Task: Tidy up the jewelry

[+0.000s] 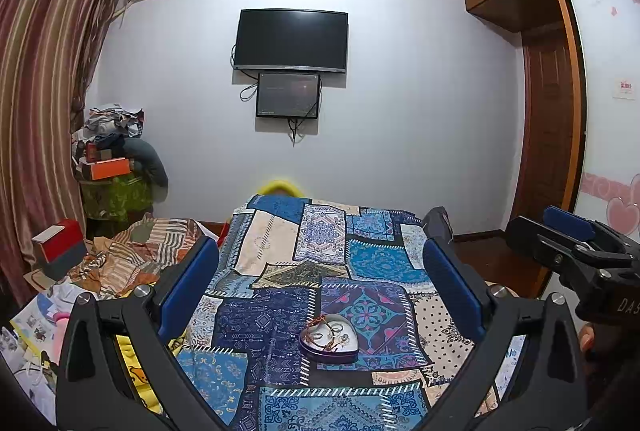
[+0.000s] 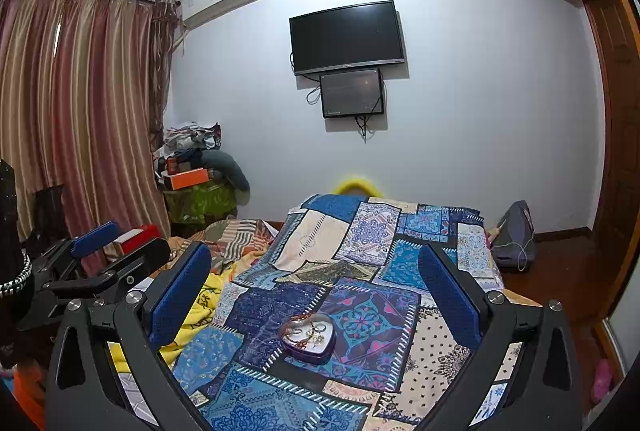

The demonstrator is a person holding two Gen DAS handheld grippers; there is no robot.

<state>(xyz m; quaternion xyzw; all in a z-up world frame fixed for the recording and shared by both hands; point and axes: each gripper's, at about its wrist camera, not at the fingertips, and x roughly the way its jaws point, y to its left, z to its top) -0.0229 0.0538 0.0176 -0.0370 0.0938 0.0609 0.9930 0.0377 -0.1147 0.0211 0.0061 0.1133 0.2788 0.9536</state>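
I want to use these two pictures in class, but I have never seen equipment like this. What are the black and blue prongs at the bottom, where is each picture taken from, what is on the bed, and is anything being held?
The prongs are two-finger grippers held by a person, one in each hand. Each carries a wide-angle camera looking forward along its fingers. One picture looks out over the left gripper, the other over the right gripper. Both are open and hold nothing. On the patchwork cloth covering the bed sits a heart-shaped tin, open, with small jewelry inside; the single pieces are too small to name. On the wall hang a dark television and a smaller screen.
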